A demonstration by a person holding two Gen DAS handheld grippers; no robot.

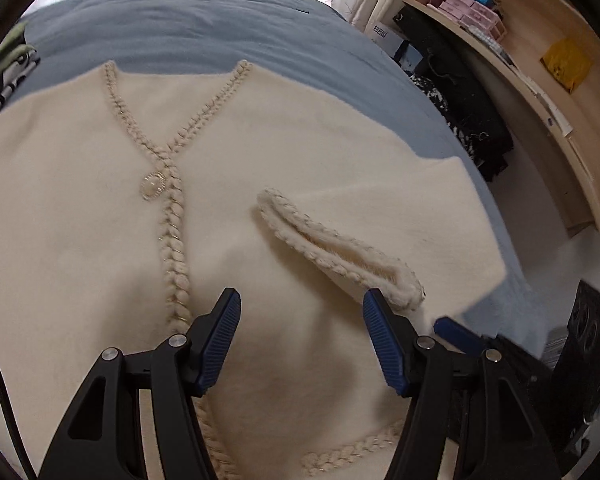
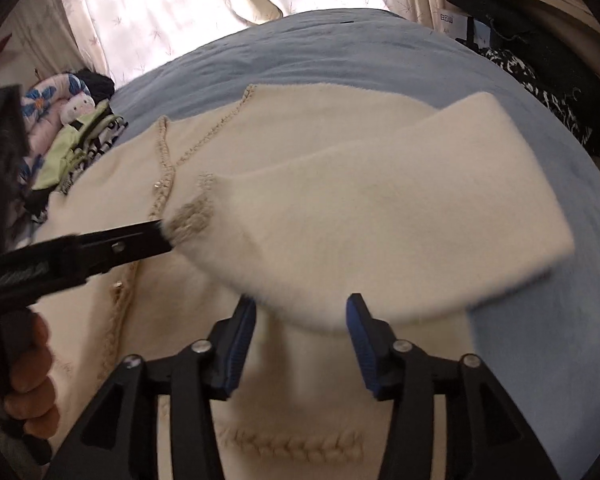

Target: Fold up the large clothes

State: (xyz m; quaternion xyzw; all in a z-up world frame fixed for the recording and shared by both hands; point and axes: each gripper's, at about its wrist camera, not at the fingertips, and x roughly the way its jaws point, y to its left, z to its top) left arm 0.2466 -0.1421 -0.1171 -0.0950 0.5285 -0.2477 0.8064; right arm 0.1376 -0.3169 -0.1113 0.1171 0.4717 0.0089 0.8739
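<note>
My cream cardigan (image 1: 100, 208) lies face up across the blue bed (image 1: 204, 28), buttoned front with its braided trim running down the middle and a pearl button (image 1: 153, 186) near the neckline. Its sleeve (image 2: 380, 216) on my right is already laid in over the chest, the braided cuff (image 1: 332, 248) resting just beside the placket.

My left claw (image 1: 300, 340) hovers low over the body with jaws spread wide, holding nothing; its right finger sits right next to the cuff end. My right claw (image 2: 302, 344) is also spread and empty, poised at the near edge of the folded sleeve.

As I judge it, the step in hand is settling this sleeve flat. To do it well I would press lightly along the fold and keep the cuff parallel to the placket, avoiding any snag on the braid, since fuzzy knit like this drags and bunches easily. Then the other sleeve needs the same treatment.

Beyond the bed, a heap of other clothes (image 2: 80, 128) sits at the far left, curtains (image 2: 172, 12) hang behind, and a wooden shelf (image 1: 540, 64) stands to the right.
</note>
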